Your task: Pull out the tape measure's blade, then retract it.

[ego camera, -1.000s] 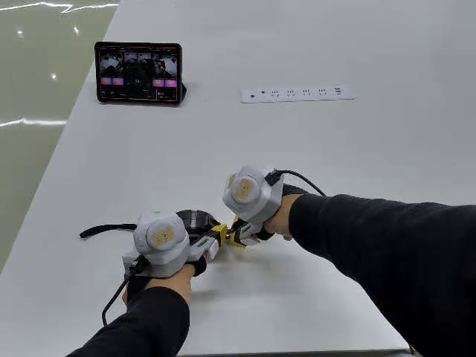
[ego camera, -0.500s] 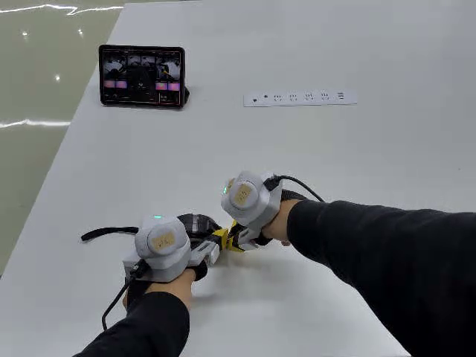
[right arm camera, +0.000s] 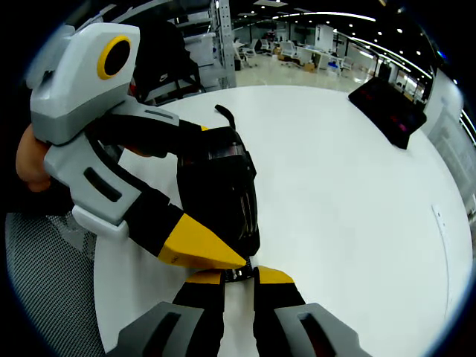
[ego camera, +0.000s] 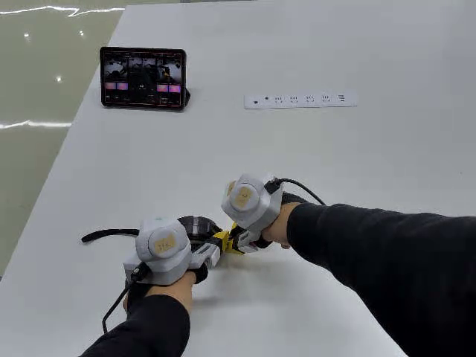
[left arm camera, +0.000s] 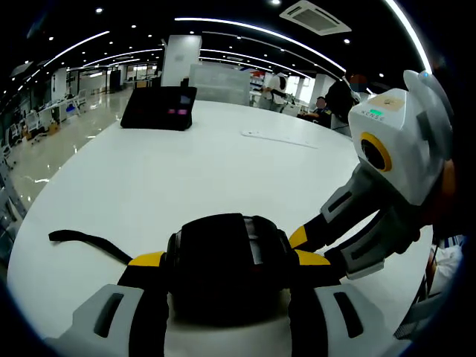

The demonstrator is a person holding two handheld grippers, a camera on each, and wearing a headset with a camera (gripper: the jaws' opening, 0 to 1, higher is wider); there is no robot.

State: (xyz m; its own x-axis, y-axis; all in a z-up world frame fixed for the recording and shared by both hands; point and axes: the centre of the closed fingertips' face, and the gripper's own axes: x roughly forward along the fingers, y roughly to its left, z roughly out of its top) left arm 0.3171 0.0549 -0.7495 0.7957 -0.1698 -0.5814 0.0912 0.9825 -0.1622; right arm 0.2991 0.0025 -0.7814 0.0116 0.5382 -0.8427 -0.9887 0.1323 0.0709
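A black tape measure (ego camera: 196, 224) lies near the table's front edge, with its black wrist strap (ego camera: 108, 234) trailing to the left. My left gripper (ego camera: 209, 238) is shut on its body, and in the left gripper view the case (left arm camera: 227, 260) sits between the yellow-tipped jaws. My right gripper (ego camera: 236, 242) comes in from the right and meets the case's front corner. In the right gripper view its tips (right arm camera: 239, 275) are shut on the small metal hook of the blade, right at the case (right arm camera: 219, 186). No length of blade shows.
A dark tablet (ego camera: 143, 78) stands at the back left of the white table (ego camera: 312, 163). A white power strip (ego camera: 300, 100) lies at the back right. The table's left edge (ego camera: 56, 175) drops to a glossy floor. A cable (ego camera: 113, 303) hangs from my left gripper.
The head camera has shifted a little. Both grippers and the tape measure keep their places.
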